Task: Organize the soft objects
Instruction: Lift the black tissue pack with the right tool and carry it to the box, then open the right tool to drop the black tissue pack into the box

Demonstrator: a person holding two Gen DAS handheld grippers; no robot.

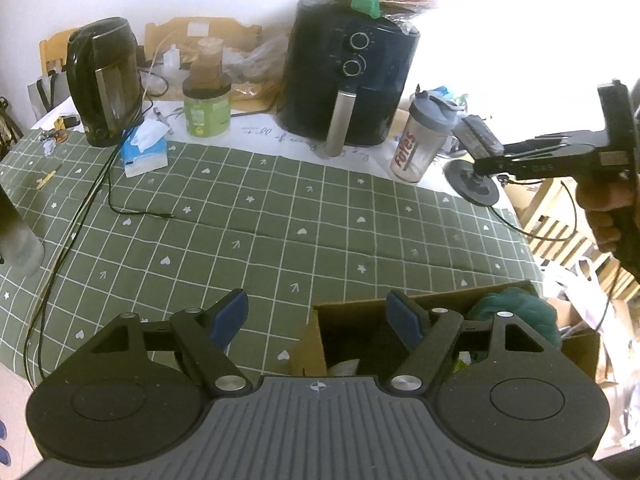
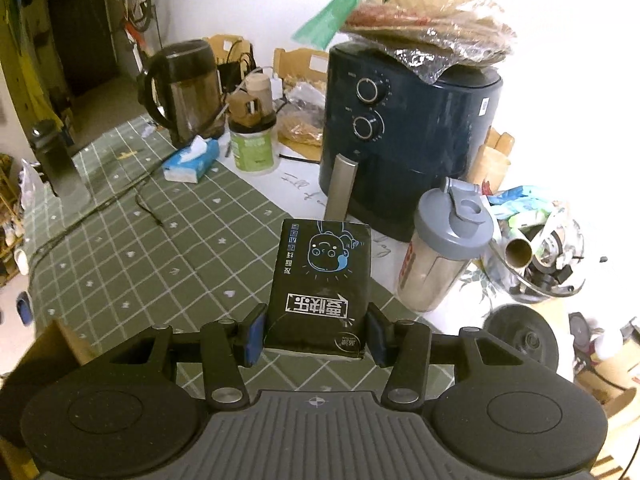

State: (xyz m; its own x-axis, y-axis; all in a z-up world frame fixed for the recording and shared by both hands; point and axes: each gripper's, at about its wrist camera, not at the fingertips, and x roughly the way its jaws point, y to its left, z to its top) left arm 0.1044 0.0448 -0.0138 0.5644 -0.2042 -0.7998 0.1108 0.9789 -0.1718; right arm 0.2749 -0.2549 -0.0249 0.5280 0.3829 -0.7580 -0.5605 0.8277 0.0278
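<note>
Blue-padded left gripper (image 1: 316, 320) hangs spread wide above a cardboard box (image 1: 316, 344) on the green checked tablecloth (image 1: 256, 216); right gripper (image 2: 316, 330) clamps a black tissue pack (image 2: 320, 280) near the air fryer (image 2: 408, 136).

Blown out to pure white at upper right in both views, washing over the wall behind the air fryer (image 1: 346, 76). Dimmer toward the left doorway. Strong fisheye bending of the tabletop (image 1: 248, 232) grid at edges; slightly soft, noisy throughout.
</note>
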